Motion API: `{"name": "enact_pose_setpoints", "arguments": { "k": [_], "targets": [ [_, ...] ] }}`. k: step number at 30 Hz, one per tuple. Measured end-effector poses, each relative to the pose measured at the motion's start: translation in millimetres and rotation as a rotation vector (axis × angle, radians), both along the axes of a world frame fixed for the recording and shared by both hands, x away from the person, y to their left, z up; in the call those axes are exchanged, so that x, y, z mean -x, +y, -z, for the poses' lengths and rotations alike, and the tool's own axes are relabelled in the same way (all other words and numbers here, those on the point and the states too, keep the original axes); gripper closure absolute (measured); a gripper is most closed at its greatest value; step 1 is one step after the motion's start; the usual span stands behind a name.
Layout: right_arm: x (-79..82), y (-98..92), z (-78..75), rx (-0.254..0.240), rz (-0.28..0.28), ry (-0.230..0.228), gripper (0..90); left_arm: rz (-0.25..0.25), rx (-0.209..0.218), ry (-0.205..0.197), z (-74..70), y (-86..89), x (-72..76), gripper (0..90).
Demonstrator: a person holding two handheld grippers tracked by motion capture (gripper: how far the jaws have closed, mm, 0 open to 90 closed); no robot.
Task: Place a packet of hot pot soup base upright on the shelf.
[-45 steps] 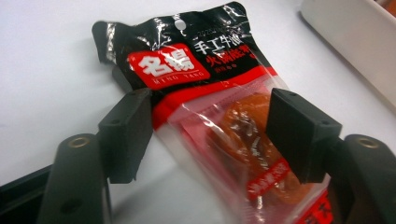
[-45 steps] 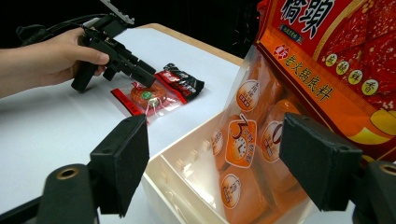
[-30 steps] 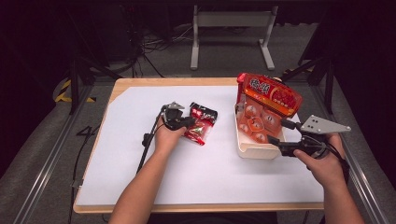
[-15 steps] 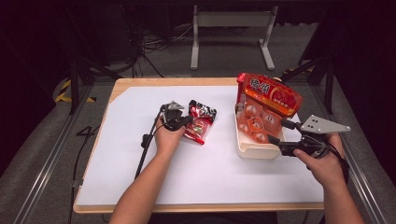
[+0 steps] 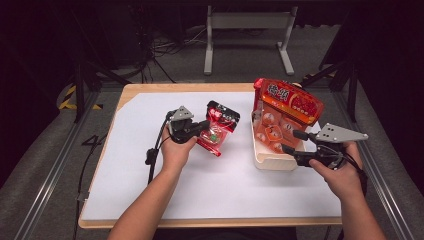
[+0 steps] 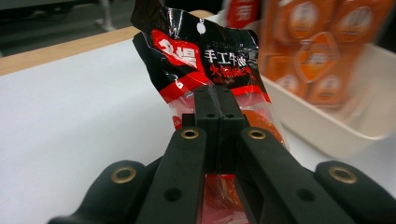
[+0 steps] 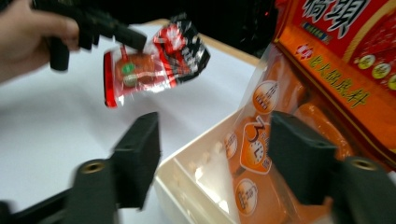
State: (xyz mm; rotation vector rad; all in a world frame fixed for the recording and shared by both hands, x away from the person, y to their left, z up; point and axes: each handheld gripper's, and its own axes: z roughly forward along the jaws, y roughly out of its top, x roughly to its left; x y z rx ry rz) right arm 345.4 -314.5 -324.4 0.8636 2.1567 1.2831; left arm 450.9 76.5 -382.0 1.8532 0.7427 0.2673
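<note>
on the table: table (image 5: 150,200): a wooden top under a white sheet, with a person's forearms coming in from the near edge.
tray: cream tray (image 5: 265,161) at the right side of the sheet, its near corner between the right jaws.
big pack: orange snack bag (image 5: 287,107) stands upright in the tray, leaning on its far wall.
small pack: red-and-black sachet (image 6: 205,60) held off the sheet, left of the tray and apart from it.
left gripper (image 5: 202,126): jaws pressed together on the sachet's lower half.
right gripper (image 5: 289,142): jaws apart, just been closing, straddling the tray's corner with no pad seen pressing it.
</note>
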Motion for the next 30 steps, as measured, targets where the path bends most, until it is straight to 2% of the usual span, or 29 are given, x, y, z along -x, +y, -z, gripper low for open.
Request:
{"name": "enact_pose_setpoints", "arguments": {
  "k": [2, 5, 12, 15, 20, 24, 30],
  "targets": [
    [-0.2, 2.7, 0.2, -0.002, -0.003, 0.013, 47.1, 0.014, 0.003, -0.02, -4.9, -1.5, 7.6, 90.0],
    [-0.9, 8.0, 0.8, -0.036, -0.01, 0.034, 48.7, 0.033, 0.023, -0.041, -11.1, -2.3, 17.4, 90.0],
    [-1.5, 22.5, 1.1, -0.096, -0.018, 0.057, 48.0, 0.082, 0.069, -0.085, -23.9, -3.6, 39.7, 90.0],
    [-2.1, 29.0, 2.3, -0.099, -0.023, 0.063, 47.6, 0.1, 0.077, -0.101, -27.4, -3.0, 46.8, 90.0],
    [-3.8, 38.3, 4.9, -0.116, -0.039, 0.068, 44.8, 0.116, 0.093, -0.105, -29.6, -1.0, 56.9, 90.0],
    [-4.3, 43.7, 6.5, -0.122, -0.044, 0.068, 43.0, 0.124, 0.089, -0.109, -30.3, 0.4, 61.6, 90.0],
    [-6.8, 48.4, 7.7, -0.165, -0.041, 0.07, 41.4, 0.139, 0.09, -0.121, -32.2, -0.1, 70.2, 90.0]
  ]
}}
